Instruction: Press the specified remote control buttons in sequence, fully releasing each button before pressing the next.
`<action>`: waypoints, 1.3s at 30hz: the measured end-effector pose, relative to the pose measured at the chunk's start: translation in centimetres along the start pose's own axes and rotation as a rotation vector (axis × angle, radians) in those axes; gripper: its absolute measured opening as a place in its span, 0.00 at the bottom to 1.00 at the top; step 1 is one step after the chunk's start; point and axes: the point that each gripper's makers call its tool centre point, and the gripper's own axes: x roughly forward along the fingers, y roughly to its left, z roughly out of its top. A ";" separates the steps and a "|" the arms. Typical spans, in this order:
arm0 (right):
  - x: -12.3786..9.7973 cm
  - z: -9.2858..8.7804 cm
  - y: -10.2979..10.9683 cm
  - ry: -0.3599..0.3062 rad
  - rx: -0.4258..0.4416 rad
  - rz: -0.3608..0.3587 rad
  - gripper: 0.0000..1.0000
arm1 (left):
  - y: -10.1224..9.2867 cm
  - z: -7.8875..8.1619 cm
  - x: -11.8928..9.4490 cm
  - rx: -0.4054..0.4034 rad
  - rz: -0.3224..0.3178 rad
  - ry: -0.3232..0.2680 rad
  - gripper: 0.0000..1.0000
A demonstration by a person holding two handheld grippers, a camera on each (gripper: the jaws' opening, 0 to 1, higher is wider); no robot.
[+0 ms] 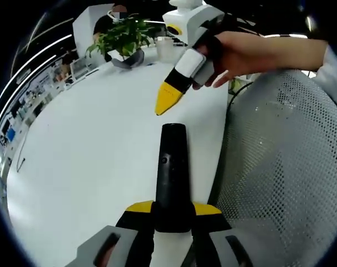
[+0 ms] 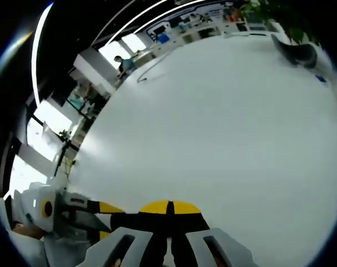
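Observation:
A long black remote control (image 1: 172, 167) lies lengthwise over the white table (image 1: 90, 144), its near end clamped between the yellow-tipped jaws of my left gripper (image 1: 173, 209). My right gripper (image 1: 168, 101), held by a hand, comes in from the upper right. Its yellow tips are shut together and point down at the table just beyond the remote's far end, apart from it. In the right gripper view my right gripper (image 2: 168, 208) shows its yellow tips closed with nothing between them, above the table (image 2: 213, 122). The left gripper (image 2: 96, 216) sits at the lower left there.
A potted plant (image 1: 124, 36) in a dark pot (image 2: 296, 53) and a white cup (image 1: 164, 48) stand at the table's far end. A grey mesh chair back (image 1: 279, 167) fills the right side beside the table edge. A thin cable (image 1: 21, 161) lies at the left.

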 end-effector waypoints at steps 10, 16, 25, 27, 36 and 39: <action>-0.3 0.3 1.2 -0.016 0.123 0.109 0.00 | 0.0 0.2 0.0 -0.018 -0.006 -0.026 0.24; -0.1 -0.7 -0.2 0.038 0.184 0.070 0.00 | 0.1 0.4 0.2 -0.021 -0.001 -0.051 0.24; 0.0 -2.1 -0.8 0.121 0.232 0.043 0.00 | 0.2 0.5 0.3 -0.025 0.002 -0.067 0.24; 0.0 -2.1 -0.8 0.122 0.247 0.050 0.00 | 0.2 0.5 0.3 -0.028 0.001 -0.068 0.24; 0.1 -2.1 -0.7 0.123 0.235 0.044 0.00 | 0.2 0.6 0.3 -0.028 0.002 -0.078 0.24; 0.1 -2.1 -0.7 0.121 0.242 0.044 0.00 | 0.2 0.6 0.4 -0.026 0.002 -0.079 0.24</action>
